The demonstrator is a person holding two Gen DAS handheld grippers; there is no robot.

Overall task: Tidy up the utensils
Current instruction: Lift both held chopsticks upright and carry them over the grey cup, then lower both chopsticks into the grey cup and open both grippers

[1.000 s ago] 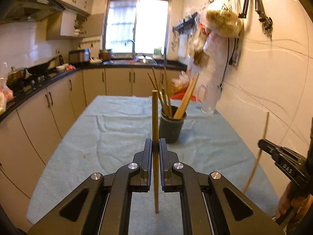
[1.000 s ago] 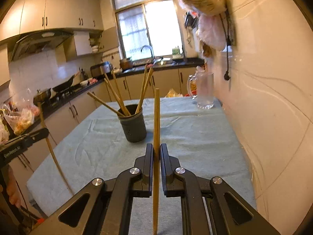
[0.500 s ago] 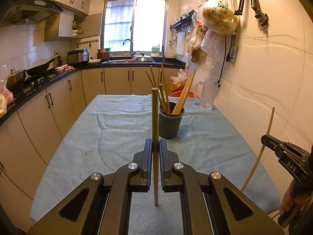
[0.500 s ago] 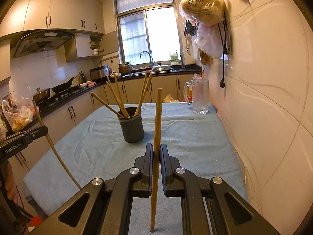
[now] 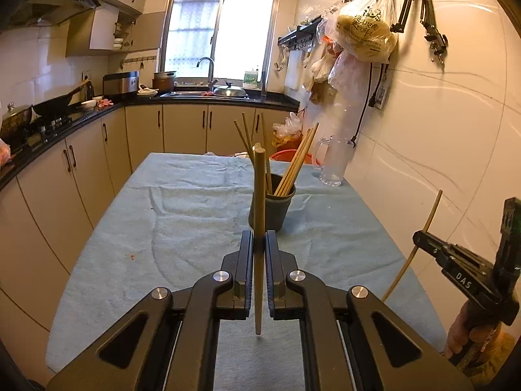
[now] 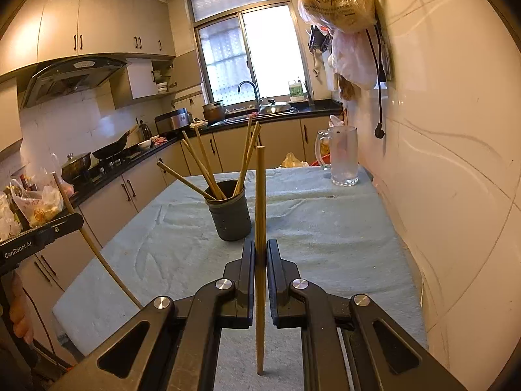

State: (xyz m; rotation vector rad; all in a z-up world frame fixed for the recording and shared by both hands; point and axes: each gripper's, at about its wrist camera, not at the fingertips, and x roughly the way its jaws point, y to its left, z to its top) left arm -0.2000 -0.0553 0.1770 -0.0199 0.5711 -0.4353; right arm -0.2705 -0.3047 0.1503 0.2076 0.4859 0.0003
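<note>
each of the person's hands carries a black two-finger tool, and both are clamped on a chopstick. in the left wrist view the left gripper (image 5: 259, 242) fills the bottom centre of the frame, its jaws pinched narrow on a long pale wooden chopstick (image 5: 259, 228) that stands nearly upright, its lower tip hanging free above the cloth. the right gripper (image 6: 260, 244) does the same at the bottom centre of its own view, closed on a second wooden chopstick (image 6: 260, 228), also roughly vertical.

just above the jaws in both pictures, mid-frame, stands the dark grey round utensil holder (image 6: 229, 215) on the table covered with a pale blue-green towel (image 6: 325, 228). it already has a loose fan of wooden chopsticks (image 6: 202, 166) leaning out of it (six or seven, hard to count exactly). each tool also shows in the other's view: the left one at the left edge of the right wrist picture, the right one at the right edge of the left wrist picture, each with its stick slanting.

so the job looks well along: most sticks are in the cup, and the visible cloth has no loose utensils on it. what seems left is to carry these two over the rim and drop them in. a clear glass mug (image 6: 342, 156) sits in the upper right of the table, well apart.
</note>
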